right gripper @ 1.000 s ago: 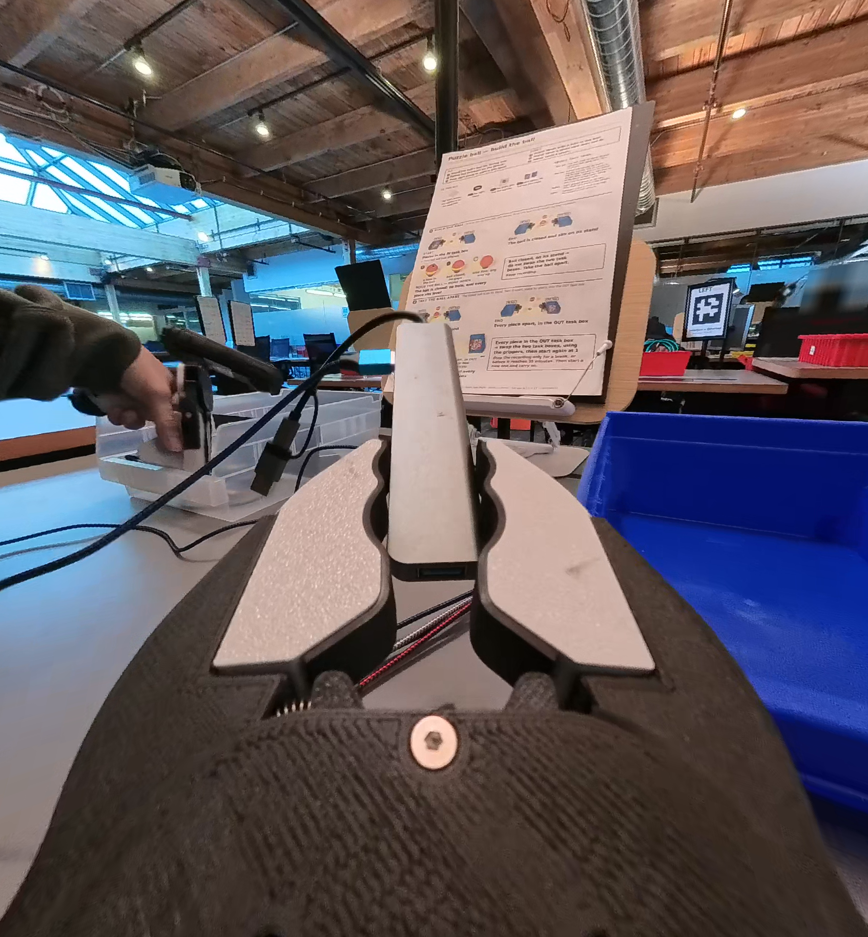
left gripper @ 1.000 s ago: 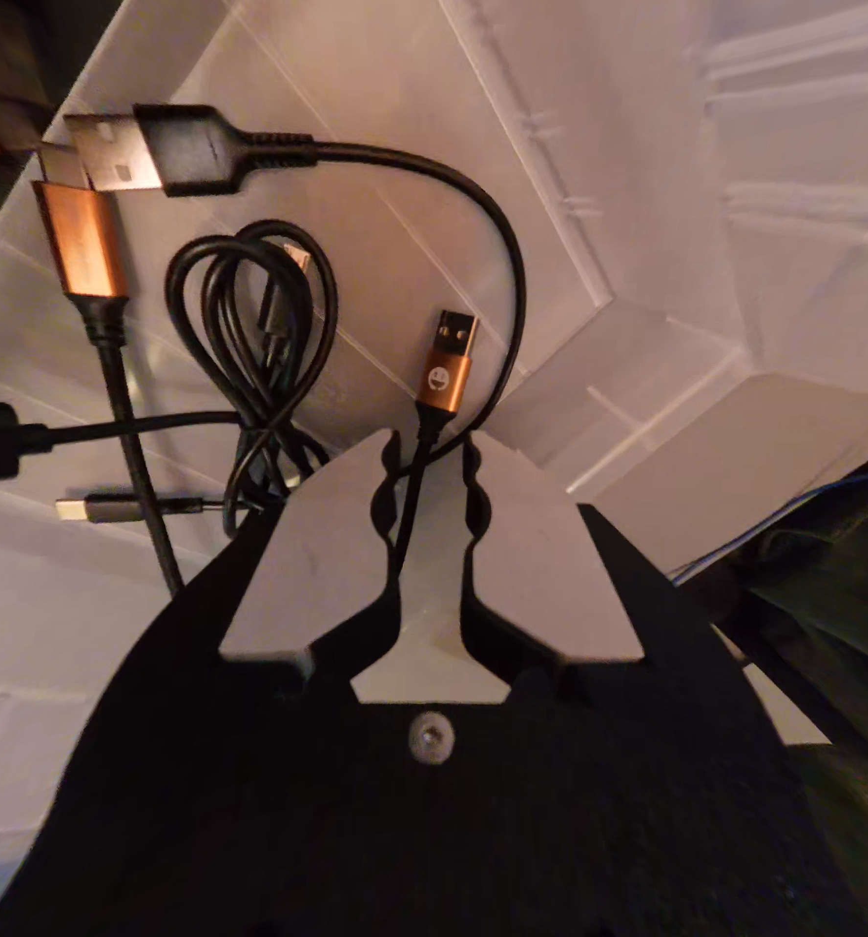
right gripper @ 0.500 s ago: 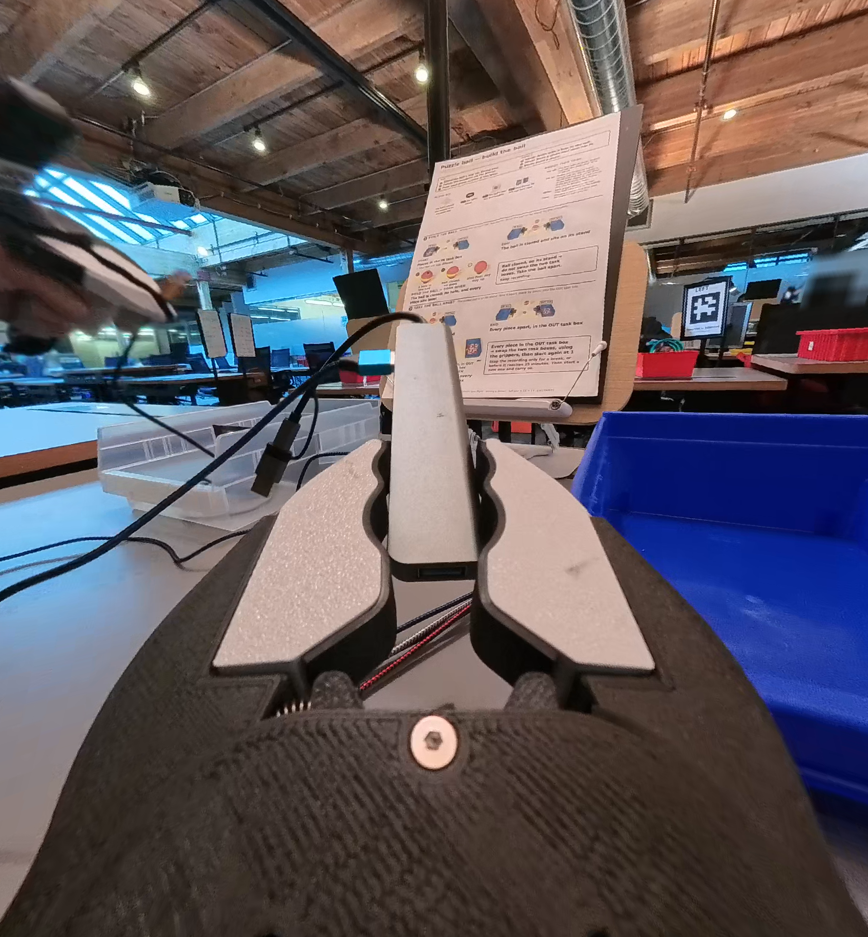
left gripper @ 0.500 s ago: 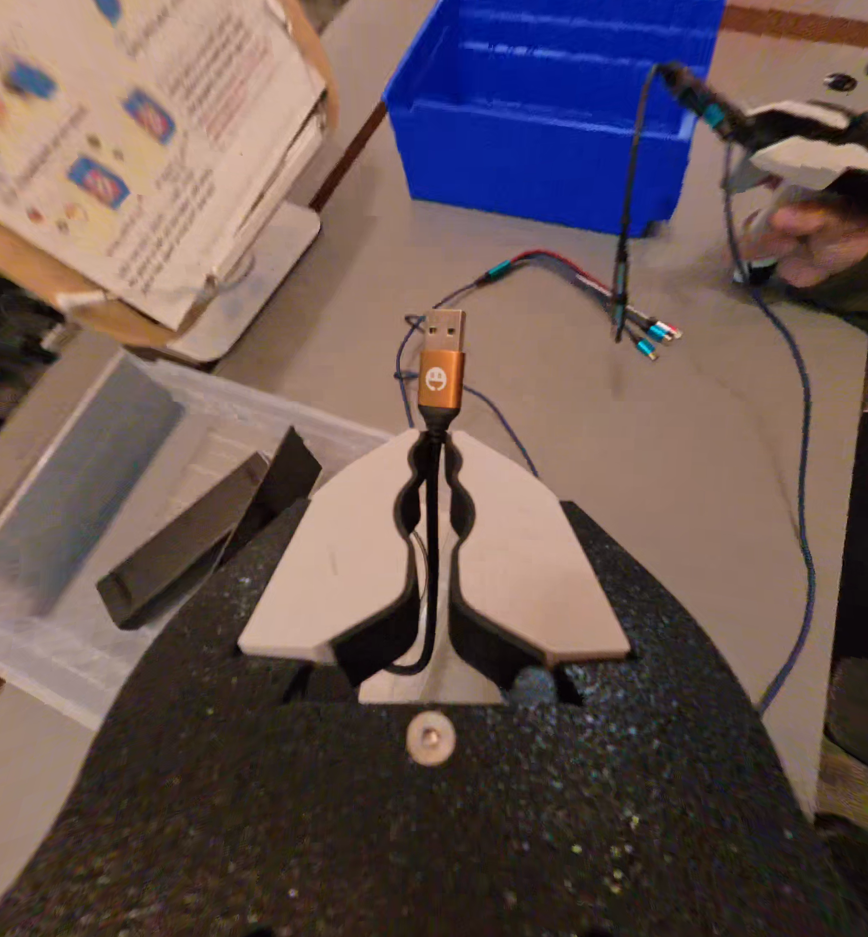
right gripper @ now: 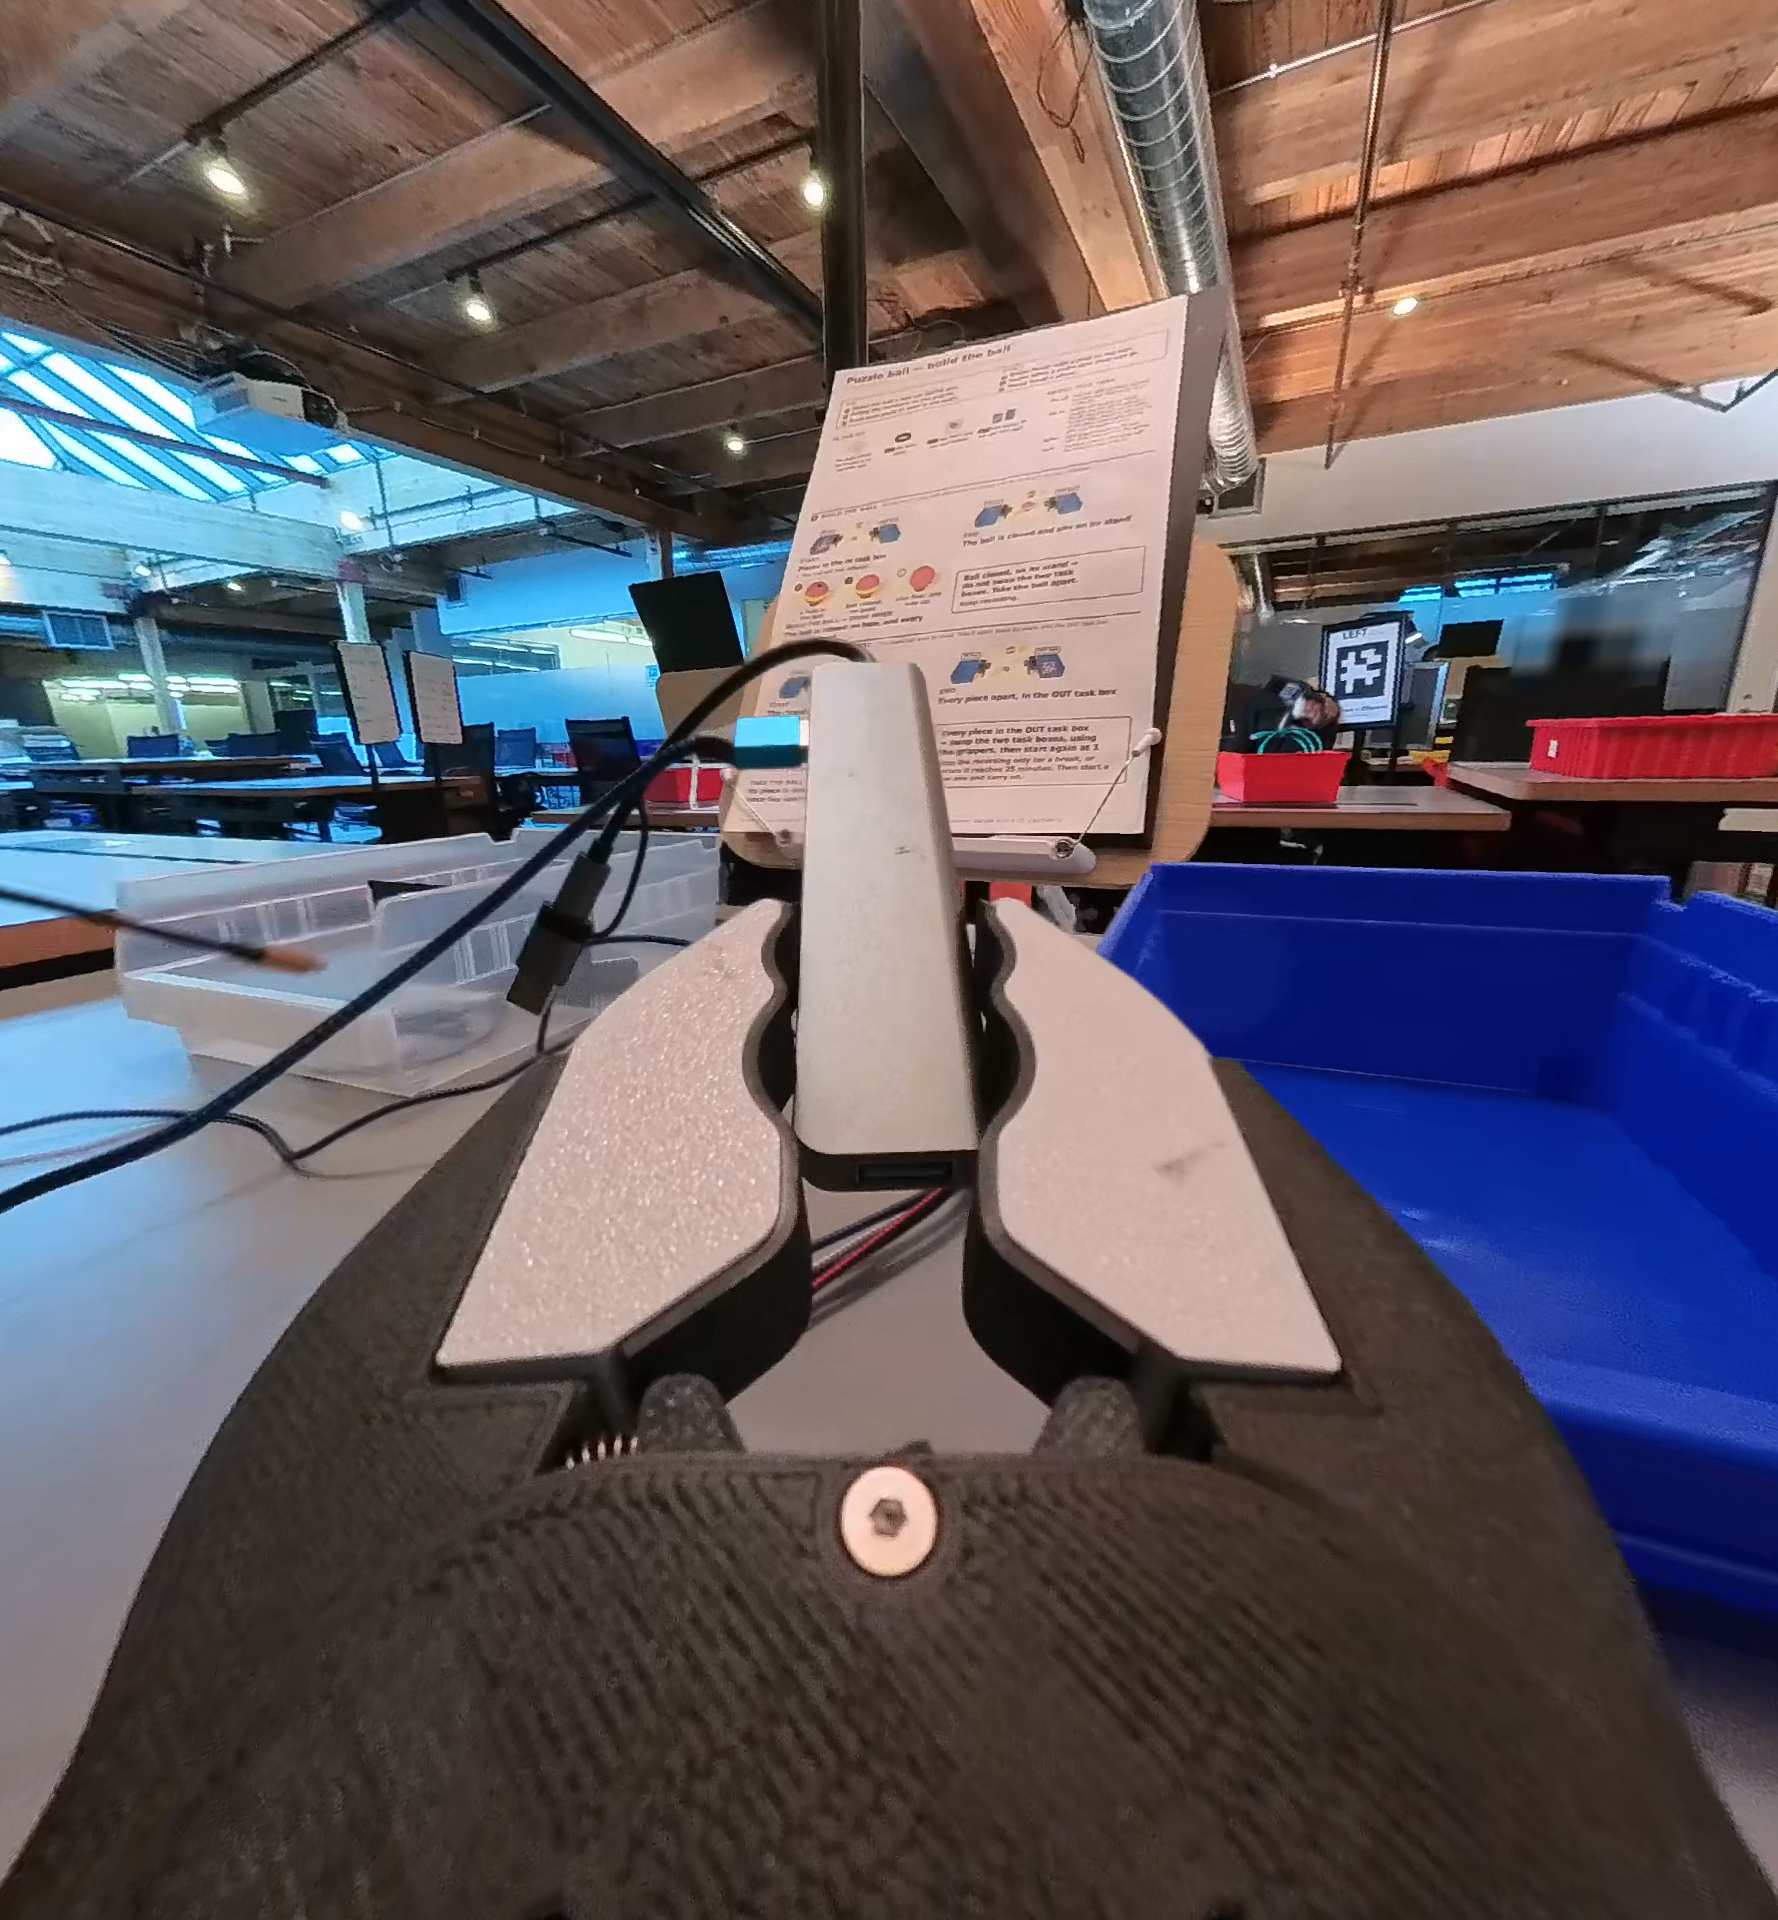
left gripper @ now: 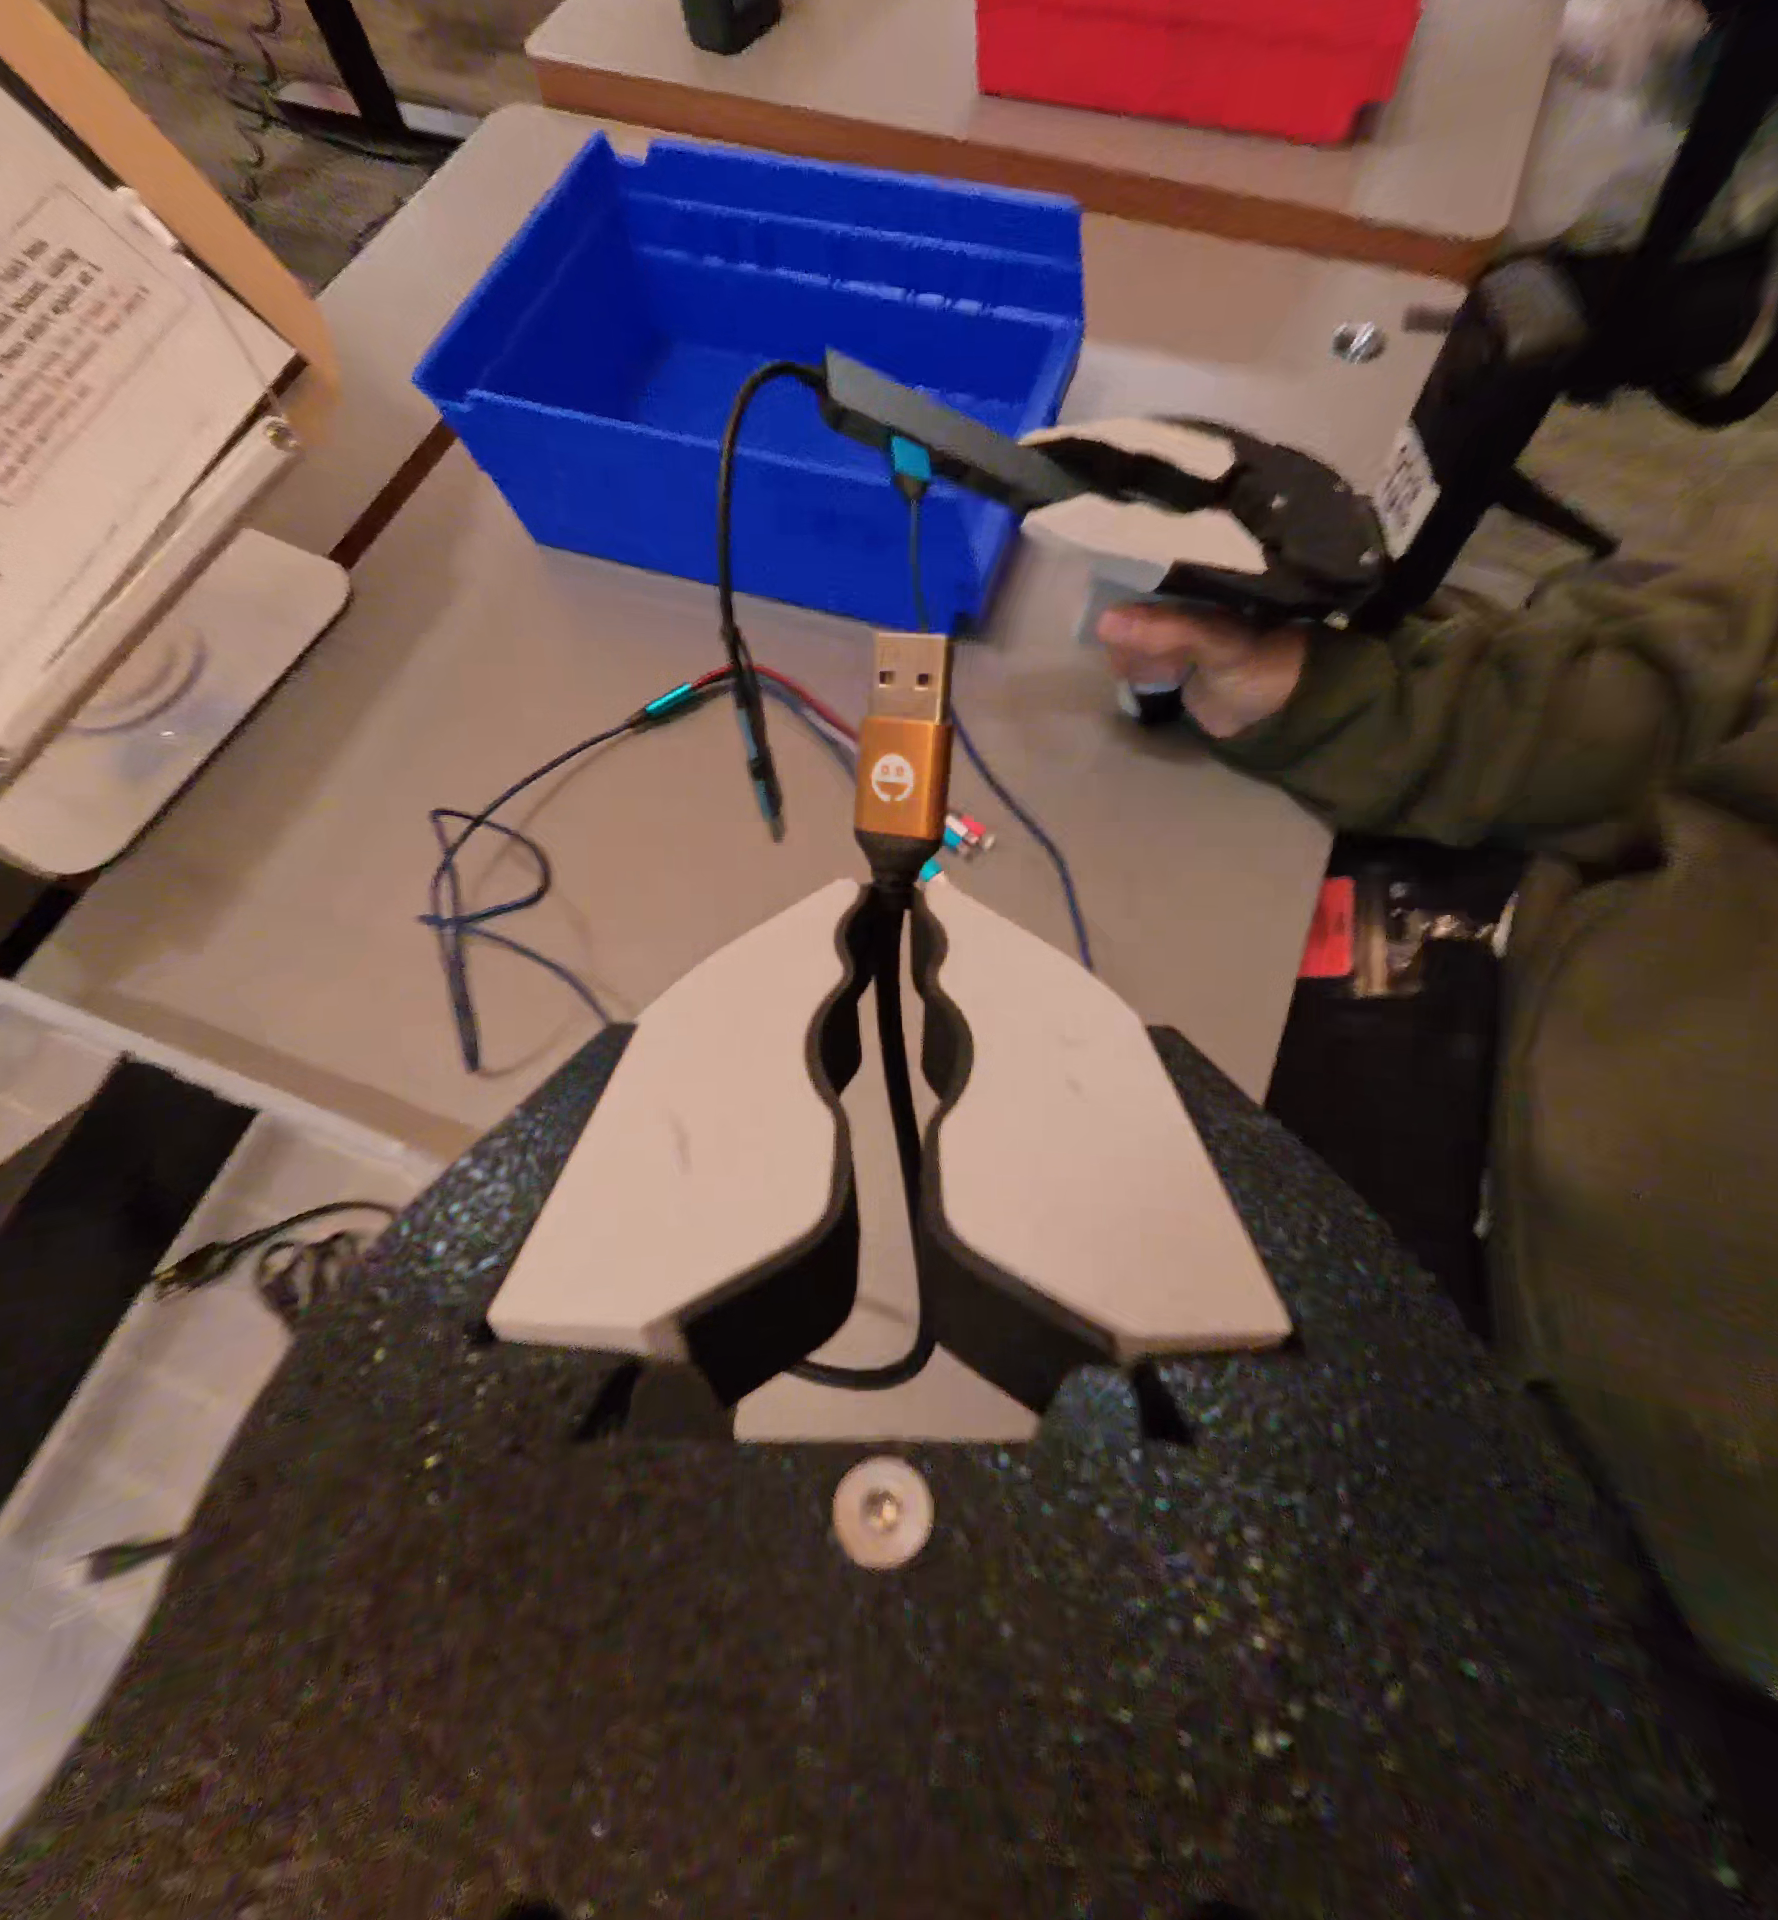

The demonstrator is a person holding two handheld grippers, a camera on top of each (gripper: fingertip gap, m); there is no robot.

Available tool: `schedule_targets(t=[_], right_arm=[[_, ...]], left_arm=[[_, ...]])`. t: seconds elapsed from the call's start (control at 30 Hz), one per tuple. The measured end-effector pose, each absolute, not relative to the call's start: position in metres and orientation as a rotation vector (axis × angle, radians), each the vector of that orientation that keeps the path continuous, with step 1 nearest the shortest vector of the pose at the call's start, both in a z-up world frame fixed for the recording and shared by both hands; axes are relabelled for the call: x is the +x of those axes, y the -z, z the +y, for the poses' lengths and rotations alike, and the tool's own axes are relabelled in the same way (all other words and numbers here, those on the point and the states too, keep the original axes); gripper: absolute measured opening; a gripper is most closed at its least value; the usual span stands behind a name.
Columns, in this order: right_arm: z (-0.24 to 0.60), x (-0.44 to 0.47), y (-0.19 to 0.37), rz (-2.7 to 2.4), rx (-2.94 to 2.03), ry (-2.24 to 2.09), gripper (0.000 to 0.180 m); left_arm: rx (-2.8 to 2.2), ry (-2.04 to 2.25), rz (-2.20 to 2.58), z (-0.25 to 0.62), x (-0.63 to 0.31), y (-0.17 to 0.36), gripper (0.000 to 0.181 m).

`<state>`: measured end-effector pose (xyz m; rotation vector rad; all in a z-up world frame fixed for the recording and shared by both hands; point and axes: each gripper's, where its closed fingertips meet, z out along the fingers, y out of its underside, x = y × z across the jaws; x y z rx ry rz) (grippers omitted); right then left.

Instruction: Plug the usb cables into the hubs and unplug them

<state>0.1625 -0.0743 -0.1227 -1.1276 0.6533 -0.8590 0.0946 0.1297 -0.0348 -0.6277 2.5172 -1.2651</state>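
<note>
**USB plug held ready, hub held clear of the table: insertion step pending**

USB-A plug with an orange metal shell (left gripper: 904, 764) is held upright just beyond the tips of the left gripper (left gripper: 890, 904), whose pale grey fingers (left gripper: 719, 1122) are closed almost fully on the black braided cable (left gripper: 900, 1091) just below the plug. The slim grey rectangular USB hub (right gripper: 885, 914) is clamped by its near end between the fingers (right gripper: 646, 1143) of the right gripper (right gripper: 885, 1023), which are closed only as far as the hub's width allows. The hub is raised above the grey table (left gripper: 293, 883), near the blue plastic bin (left gripper: 760, 343). A teal-shelled connector (right gripper: 769, 740) is already seated in the hub's left side, and the hub's own black lead (left gripper: 729, 582) hangs from its far end.

The step in hand is judged to be the carrying of the orange plug towards the hub; plug and hub are well apart, so nothing has been inserted by this cable yet.

For the next move, a free port must be found. One slot is seen in the hub's near end face, but it lies between the right fingers. Free side ports cannot be made out. The plug's flat face must be squared to the chosen slot, and the hub braced against the push. Since the cable, not the shell, is gripped, the plug may bend aside under pressure.
</note>
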Motion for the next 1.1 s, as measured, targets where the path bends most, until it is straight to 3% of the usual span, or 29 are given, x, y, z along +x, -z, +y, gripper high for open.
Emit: schedule_targets(t=[0.17, 0.3, 0.5, 0.67, 0.77, 1.03, 1.1], right_arm=[[-0.088, 0.164, 0.122, 0.674, -1.112, 0.882, 0.032], [-0.099, 0.165, 0.122, 0.695, -1.091, 0.884, 0.032], [-0.095, 0.164, 0.122, 0.68, -1.113, 0.9, 0.032], [-0.094, 0.165, 0.123, 0.675, -1.12, 0.904, 0.032], [-0.093, 0.165, 0.123, 0.672, -1.122, 0.903, 0.032], [-0.093, 0.166, 0.123, 0.671, -1.123, 0.901, 0.032], [-0.093, 0.166, 0.123, 0.671, -1.122, 0.899, 0.032]], left_arm=[[-0.869, 1.985, 2.346, 0.105, 0.084, 0.007, 0.005], [-1.01, 2.437, 2.131, 0.116, 0.089, 0.024, 0.005], [-1.487, 1.814, 2.253, 0.167, 0.131, 0.16, 0.006], [-1.43, 1.245, 2.422, 0.177, 0.141, 0.23, 0.006], [-1.323, 1.156, 2.583, 0.156, 0.134, 0.242, 0.006], [-1.245, 2.018, 2.871, 0.079, 0.104, 0.163, 0.006], [-1.361, 1.857, 2.979, 0.082, 0.109, 0.186, 0.006]])
